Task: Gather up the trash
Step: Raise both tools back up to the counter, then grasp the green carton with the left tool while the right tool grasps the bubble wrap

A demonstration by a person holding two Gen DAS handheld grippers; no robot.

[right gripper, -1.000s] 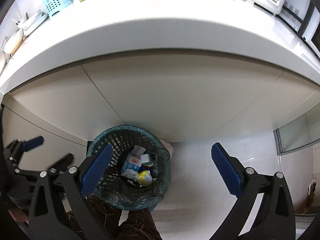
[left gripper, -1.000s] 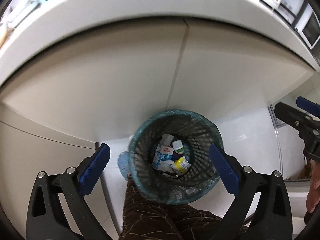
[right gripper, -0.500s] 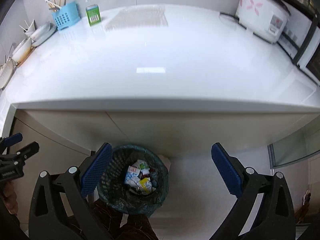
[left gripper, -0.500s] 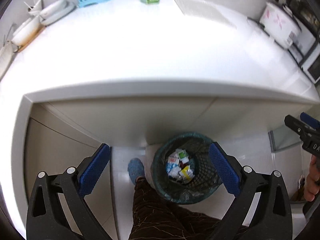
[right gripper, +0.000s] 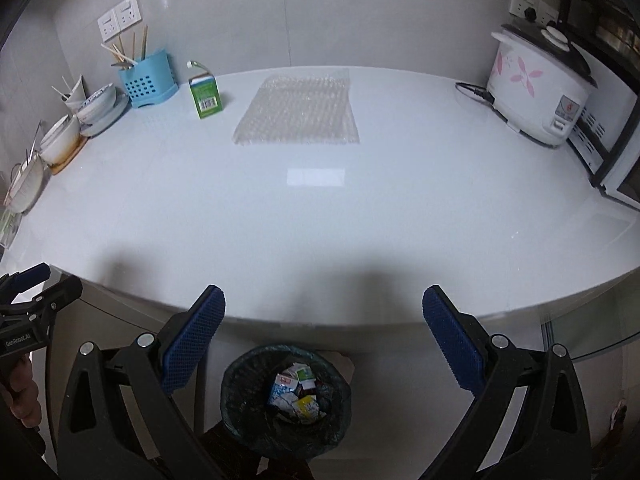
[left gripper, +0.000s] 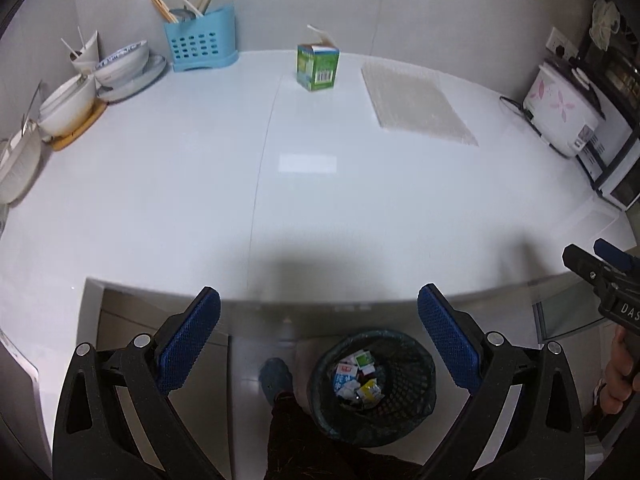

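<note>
A green carton [left gripper: 317,67] with an open top stands at the back of the white counter [left gripper: 280,200], and shows in the right wrist view [right gripper: 205,97] too. A sheet of bubble wrap [left gripper: 416,102] lies flat to its right [right gripper: 298,111]. A dark mesh bin [left gripper: 374,386] on the floor below the counter edge holds several small cartons [right gripper: 298,398]. My left gripper [left gripper: 318,340] and right gripper [right gripper: 322,338] are both open and empty, held above the counter's front edge, over the bin.
A blue utensil basket [left gripper: 200,40] with chopsticks, stacked bowls [left gripper: 120,68] and plates stand at the back left. A white rice cooker [right gripper: 540,88] and an oven [right gripper: 612,148] stand at the right. My leg and shoe [left gripper: 276,376] are beside the bin.
Both grippers have risen from low over the bin to above the counter edge, so the counter top with carton and bubble wrap has come into view. Both stayed open.
</note>
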